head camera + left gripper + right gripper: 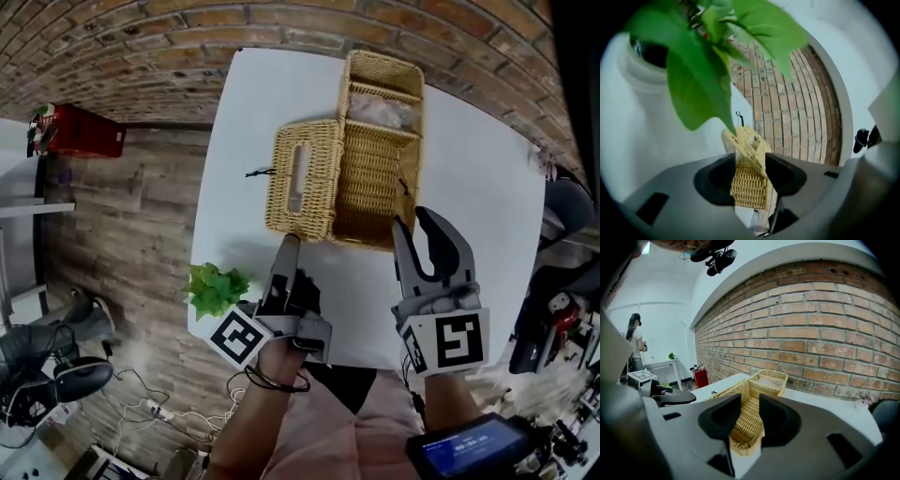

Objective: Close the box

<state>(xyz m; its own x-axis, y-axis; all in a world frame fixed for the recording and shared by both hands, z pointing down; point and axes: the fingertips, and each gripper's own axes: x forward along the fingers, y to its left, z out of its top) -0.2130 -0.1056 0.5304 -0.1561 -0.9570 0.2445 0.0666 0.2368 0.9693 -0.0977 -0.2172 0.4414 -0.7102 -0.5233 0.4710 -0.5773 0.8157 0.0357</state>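
A wicker box (375,178) stands on the white table (487,187), its lid (302,178) swung out flat to the left. Inside the far part lies something pale (380,111). My left gripper (287,246) reaches up to the lid's near edge. In the left gripper view its jaws (750,173) stand apart, framing the wicker (749,154) without clamping it. My right gripper (417,230) is open at the box's near right corner, nothing between its fingers. In the right gripper view the box (766,380) shows past the open gripper (746,420).
A small green plant (216,286) sits at the table's near left corner, beside my left gripper; its leaves (708,56) fill the top of the left gripper view. A brick wall (141,56) runs behind the table. A red object (80,131) and cables (141,403) are on the floor at left.
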